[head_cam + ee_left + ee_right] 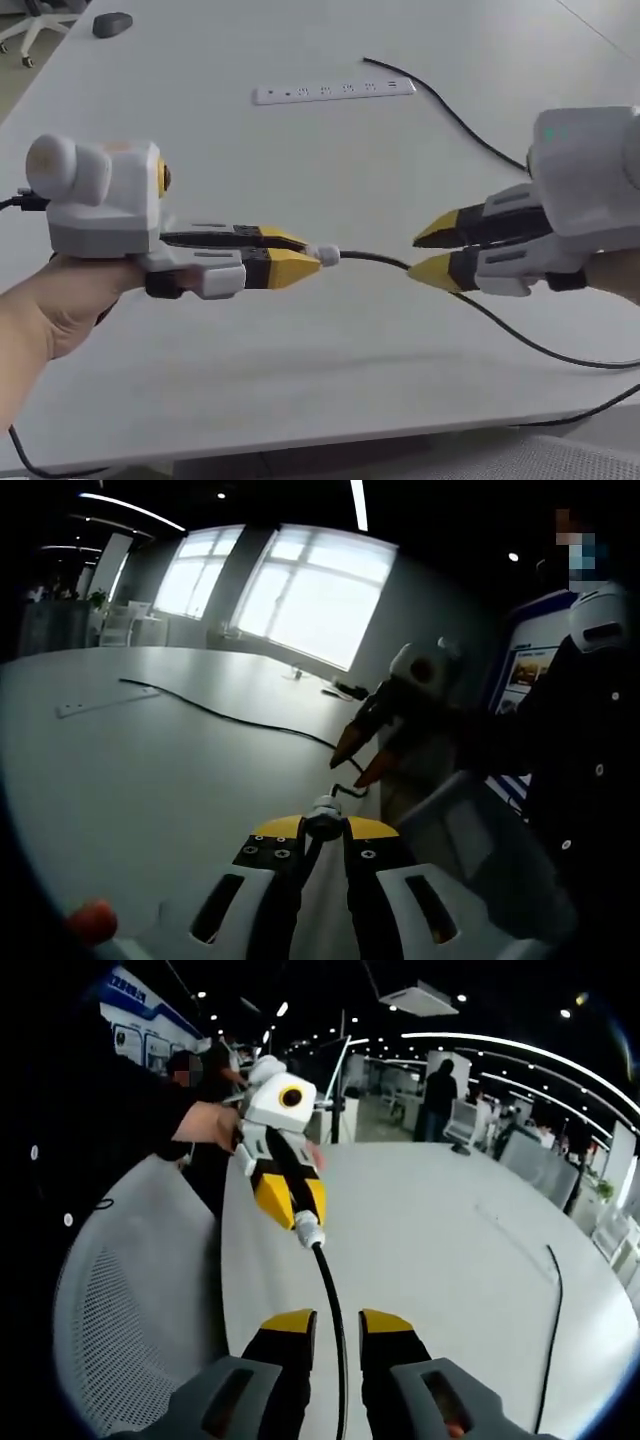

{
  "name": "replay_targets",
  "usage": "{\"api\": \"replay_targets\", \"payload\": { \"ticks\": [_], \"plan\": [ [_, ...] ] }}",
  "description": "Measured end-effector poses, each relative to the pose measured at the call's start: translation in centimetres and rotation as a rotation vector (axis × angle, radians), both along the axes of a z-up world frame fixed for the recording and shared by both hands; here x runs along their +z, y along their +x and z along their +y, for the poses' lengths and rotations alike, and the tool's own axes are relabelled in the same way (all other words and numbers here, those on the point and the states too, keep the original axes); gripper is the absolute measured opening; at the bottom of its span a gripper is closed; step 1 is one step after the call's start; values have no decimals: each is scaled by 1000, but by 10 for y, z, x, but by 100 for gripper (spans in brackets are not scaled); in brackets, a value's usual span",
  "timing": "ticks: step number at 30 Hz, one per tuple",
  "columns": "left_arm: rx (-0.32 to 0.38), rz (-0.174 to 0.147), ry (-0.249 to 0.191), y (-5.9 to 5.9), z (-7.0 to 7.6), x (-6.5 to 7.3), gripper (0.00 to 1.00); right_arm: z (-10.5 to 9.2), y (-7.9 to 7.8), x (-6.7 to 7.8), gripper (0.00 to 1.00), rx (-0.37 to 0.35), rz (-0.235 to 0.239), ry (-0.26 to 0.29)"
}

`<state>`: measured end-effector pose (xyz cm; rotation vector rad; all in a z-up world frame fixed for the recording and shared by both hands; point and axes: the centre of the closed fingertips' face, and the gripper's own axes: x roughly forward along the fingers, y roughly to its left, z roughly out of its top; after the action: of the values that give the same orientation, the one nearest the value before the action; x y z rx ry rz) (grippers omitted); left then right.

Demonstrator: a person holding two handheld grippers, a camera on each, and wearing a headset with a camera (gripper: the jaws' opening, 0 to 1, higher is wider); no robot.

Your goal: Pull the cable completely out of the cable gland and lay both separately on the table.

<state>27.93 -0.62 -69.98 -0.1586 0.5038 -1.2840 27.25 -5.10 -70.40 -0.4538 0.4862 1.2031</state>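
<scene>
Nearest, a hand point(50, 310) holds the left gripper point(310, 257) above the table point(300, 350), its jaws clenched on the white gland point(328, 256), which sticks out just past the yellow tips. The black cable point(375, 258) leaves the gland to the right, in the air, and passes between the jaws of the right gripper point(428, 250). Those jaws stand apart, released, and the right gripper view shows a gap on each side of the cable. Past them the cable sags to the table and trails off to the right. The cable sits in the gland, so the pull-out step is in hand and nothing is laid down yet. Next, I judge, the right jaws must close firmly on the cable near the gland, then draw straight away along its line while the left holds fast. Farther off lie a power strip point(335, 91) and its cord point(450, 110).
</scene>
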Motion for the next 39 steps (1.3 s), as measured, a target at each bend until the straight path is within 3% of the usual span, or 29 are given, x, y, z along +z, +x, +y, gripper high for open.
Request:
{"api": "replay_targets", "payload": {
  "ticks": [2, 4, 7, 12, 15, 19, 33, 36, 39],
  "plan": [
    [-5, -3, 3, -1, -1, 0, 15, 10, 0, 2, 11, 31, -16, -5],
    [-5, -3, 2, -2, -1, 0, 15, 22, 1, 8, 9, 73, -80, -2],
    [-6, -4, 1, -2, -2, 0, 15, 31, -2, 5, 6, 101, -59, -12],
    [-4, -7, -2, -1, -1, 1, 15, 34, -1, -2, 5, 120, -60, -38],
    [-6, -11, -6, -1, -1, 2, 15, 32, 1, -5, 1, 134, -92, -66],
    [-6, -8, -5, 0, -2, 1, 15, 31, 1, -6, 1, 132, -81, -66],
    [8, -14, -8, 3, 0, 2, 15, 16, 7, -9, 0, 53, -80, -79],
    [30, -11, -12, 6, 5, 3, 15, 3, 12, -13, 0, 3, -74, -91],
    [42, -16, -16, 7, 7, 5, 15, -11, 18, -12, 0, -72, -41, -62]
  ]
}}
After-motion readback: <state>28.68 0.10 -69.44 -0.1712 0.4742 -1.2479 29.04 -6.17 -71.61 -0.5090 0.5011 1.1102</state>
